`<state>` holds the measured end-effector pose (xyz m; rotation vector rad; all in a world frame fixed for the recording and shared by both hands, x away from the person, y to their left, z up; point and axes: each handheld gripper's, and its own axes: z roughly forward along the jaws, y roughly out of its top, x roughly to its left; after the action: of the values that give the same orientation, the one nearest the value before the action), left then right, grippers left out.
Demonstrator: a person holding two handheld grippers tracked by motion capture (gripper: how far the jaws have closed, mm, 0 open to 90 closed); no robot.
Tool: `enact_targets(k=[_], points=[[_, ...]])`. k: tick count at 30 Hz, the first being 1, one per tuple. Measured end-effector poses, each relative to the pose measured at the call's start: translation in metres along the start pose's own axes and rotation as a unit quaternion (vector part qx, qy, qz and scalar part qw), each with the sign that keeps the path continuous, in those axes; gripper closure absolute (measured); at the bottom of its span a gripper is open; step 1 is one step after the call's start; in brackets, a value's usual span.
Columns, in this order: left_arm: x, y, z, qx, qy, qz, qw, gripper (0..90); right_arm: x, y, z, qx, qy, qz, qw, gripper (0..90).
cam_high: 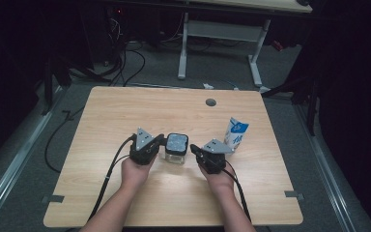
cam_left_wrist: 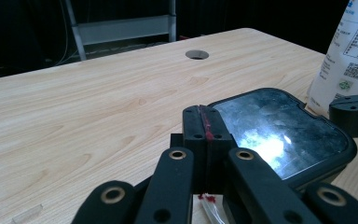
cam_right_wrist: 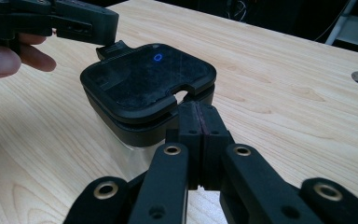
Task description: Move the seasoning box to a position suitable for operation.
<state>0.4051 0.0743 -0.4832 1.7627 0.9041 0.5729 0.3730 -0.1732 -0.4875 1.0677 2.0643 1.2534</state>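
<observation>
black-lidded container (cam_high: 177, 148) between left gripper (cam_high: 158, 141) and right gripper (cam_high: 193, 150), jaws closed, touching lid edges.

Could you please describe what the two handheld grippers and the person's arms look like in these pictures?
Both the left gripper and the right gripper are black, each topped by a grey three-cornered plate with small holes. A black cable trails from each towards the person. Up close, the jaws are flat black blocks on linked bars with brass-coloured pivot rings; a thin red line runs between the left pair. The forearms are bare, with no sleeves visible.

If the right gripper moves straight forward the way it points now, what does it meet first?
Most likely the lidded container: the shut right gripper already sits at its black lid's edge, seemingly touching. The left gripper is beyond.
</observation>
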Motion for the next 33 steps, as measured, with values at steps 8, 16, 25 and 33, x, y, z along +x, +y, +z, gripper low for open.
enact_targets(k=[8,16,25,33], points=[[-0.0003,-0.0003,0.0,-0.001,0.001,0.003,1.0,90.0,0.0029,-0.0006,0.0042,0.002,0.004,-0.005,1.0,89.6],[-0.0006,-0.0002,-0.0001,-0.001,0.002,0.005,1.0,90.0,0.0031,-0.0003,0.005,0.003,0.003,-0.007,1.0,89.6],[-0.0003,-0.0006,-0.0003,-0.002,0.001,0.005,1.0,90.0,0.0042,-0.0009,0.0065,0.006,0.004,-0.008,0.9999,89.6],[0.0,-0.0008,-0.0004,-0.002,0.001,0.005,1.0,90.0,0.0048,-0.0012,0.007,0.007,0.004,-0.008,0.9999,89.6]])
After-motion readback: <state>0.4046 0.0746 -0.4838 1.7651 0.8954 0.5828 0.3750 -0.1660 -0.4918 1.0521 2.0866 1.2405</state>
